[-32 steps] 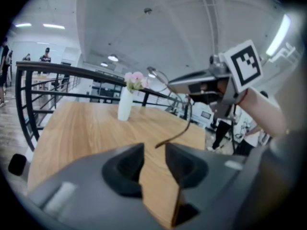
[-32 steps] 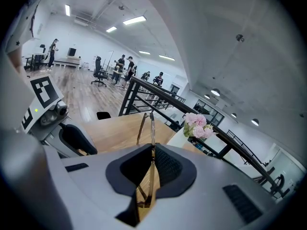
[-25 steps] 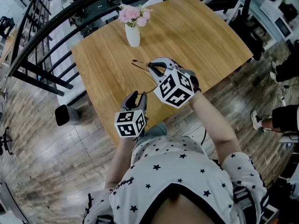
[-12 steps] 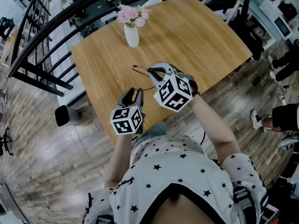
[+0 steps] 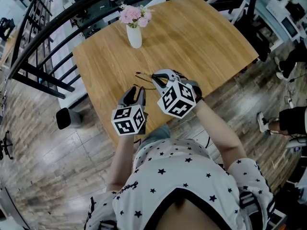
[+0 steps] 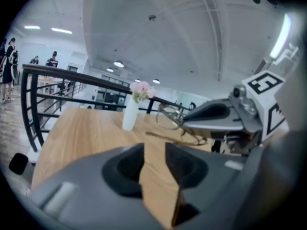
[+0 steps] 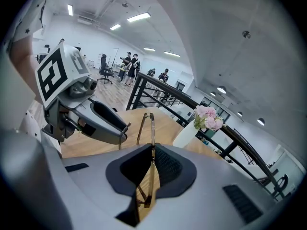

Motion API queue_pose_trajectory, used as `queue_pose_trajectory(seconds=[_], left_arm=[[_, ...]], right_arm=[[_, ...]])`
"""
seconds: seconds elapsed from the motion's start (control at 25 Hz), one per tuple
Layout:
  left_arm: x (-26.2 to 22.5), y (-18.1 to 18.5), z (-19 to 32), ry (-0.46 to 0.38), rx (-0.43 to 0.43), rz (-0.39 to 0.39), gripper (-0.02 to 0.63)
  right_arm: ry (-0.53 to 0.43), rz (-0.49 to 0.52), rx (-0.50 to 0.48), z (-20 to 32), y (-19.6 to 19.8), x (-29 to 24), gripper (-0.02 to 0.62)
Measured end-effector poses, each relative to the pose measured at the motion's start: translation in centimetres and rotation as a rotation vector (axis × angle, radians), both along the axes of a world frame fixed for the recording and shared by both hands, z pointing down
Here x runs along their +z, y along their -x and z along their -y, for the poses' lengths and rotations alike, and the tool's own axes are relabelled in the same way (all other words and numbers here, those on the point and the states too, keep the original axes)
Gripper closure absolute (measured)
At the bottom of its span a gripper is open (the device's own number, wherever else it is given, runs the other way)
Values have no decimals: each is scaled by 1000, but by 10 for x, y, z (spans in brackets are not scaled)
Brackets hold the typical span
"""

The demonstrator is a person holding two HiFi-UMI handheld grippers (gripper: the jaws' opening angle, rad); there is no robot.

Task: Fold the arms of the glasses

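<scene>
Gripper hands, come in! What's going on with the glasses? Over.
Right gripper shut on the glasses, held over the table. Left gripper open, empty, close beside. Vase well clear.

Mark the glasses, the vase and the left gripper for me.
glasses (image 6: 169, 120): left gripper view, on the near lens.
vase (image 5: 134, 36): head view, on its white body.
left gripper (image 5: 136, 91): head view, between its fingertips.

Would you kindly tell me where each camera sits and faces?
Head view: on the head, steeply down at the table; both forearms, left gripper, right gripper show.
Left gripper view: along its open, empty jaws across the table; right gripper shows.
Right gripper view: along its jaws, shut on the glasses; left gripper shows.
All share the vase.
</scene>
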State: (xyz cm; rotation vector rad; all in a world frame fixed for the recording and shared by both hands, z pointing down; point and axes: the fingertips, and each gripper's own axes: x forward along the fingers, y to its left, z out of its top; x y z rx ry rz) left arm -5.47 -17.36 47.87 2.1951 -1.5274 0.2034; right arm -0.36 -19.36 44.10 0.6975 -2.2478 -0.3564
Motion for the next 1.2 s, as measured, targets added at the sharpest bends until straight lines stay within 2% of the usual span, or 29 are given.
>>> queue_pose_trajectory(seconds=[1.2], left_arm=[[0, 6, 15, 3, -6, 14, 476]], right_arm=[[39, -24, -9, -4, 7, 21, 574]])
